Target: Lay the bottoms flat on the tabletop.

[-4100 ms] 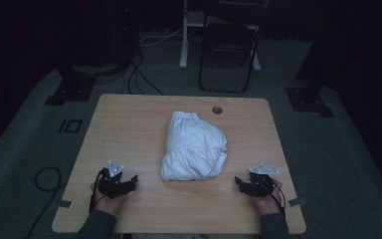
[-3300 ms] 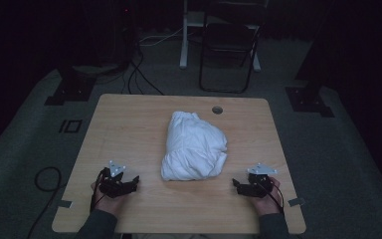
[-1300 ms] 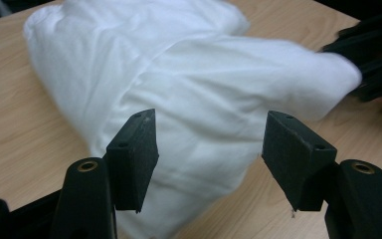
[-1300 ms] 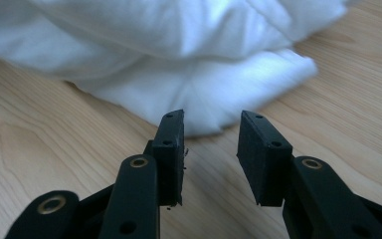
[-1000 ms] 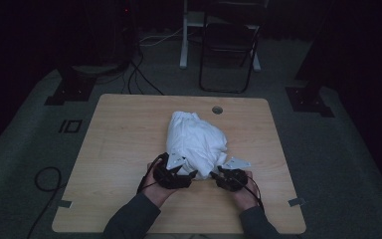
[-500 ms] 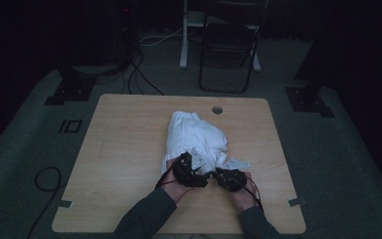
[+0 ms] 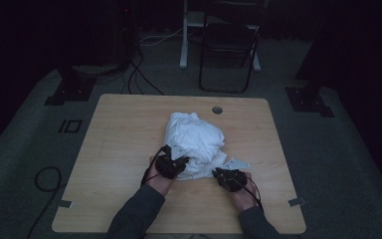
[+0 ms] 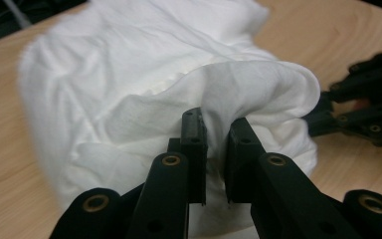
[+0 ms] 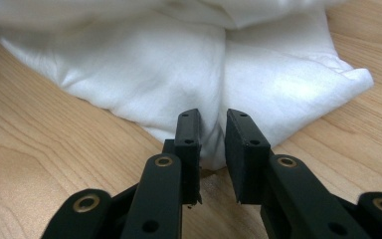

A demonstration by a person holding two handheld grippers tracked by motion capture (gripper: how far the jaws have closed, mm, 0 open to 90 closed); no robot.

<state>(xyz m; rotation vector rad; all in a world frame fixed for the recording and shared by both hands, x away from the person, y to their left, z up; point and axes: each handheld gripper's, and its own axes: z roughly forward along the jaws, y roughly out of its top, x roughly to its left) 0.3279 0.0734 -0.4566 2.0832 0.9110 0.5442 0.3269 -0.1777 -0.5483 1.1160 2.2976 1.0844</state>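
The high view looks forward and down from six o'clock; both gripper views sit close, facing twelve o'clock, sharing the crumpled white cloth bundle (image 7: 195,142)

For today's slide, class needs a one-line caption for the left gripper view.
Left tool pinching a raised fold of the crumpled white cloth on the wooden table.

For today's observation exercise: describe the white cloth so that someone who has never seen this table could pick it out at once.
Start at the light wooden table with a round hole near its far edge. Near its middle lies a crumpled white fabric bundle, its near edge between the left tongs and right tongs. It is the table's sole soft, pale thing.
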